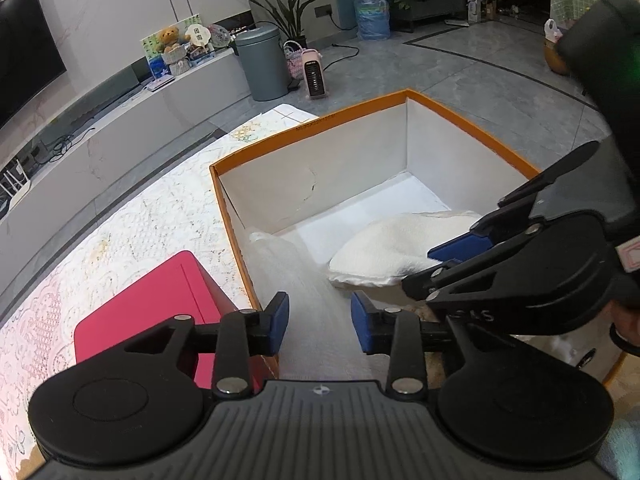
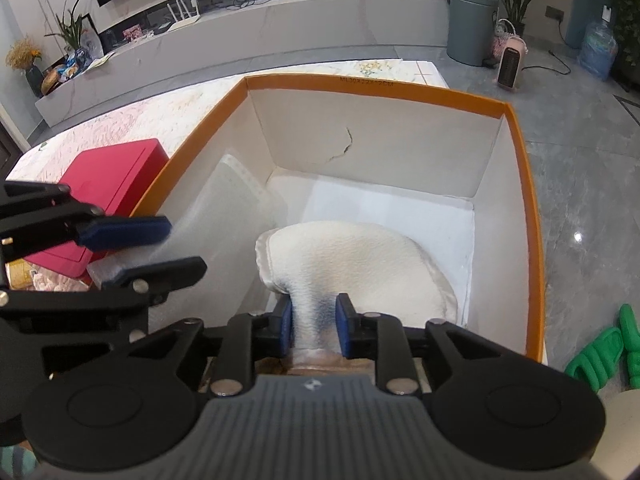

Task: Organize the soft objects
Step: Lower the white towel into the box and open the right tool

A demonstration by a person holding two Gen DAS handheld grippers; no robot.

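Nearest the right wrist camera, a pinched fold of the cream towel point(image 2: 352, 268) is clamped between the blue pads of the right tool point(image 2: 314, 326), its jaws narrowed onto the cloth. The rest of the towel is spread on the floor of the orange-rimmed box point(image 2: 532, 216). To the left, the left tool point(image 1: 320, 316) is held wide apart over a translucent plastic sheet point(image 1: 288, 272) draped across the box's near left wall; nothing is gripped by it. Beside the box, a red case point(image 1: 160, 300) is laid on the lace-covered worktop point(image 1: 132, 216). Farther off, a grey bin point(image 1: 262, 62) is seen standing on the floor.
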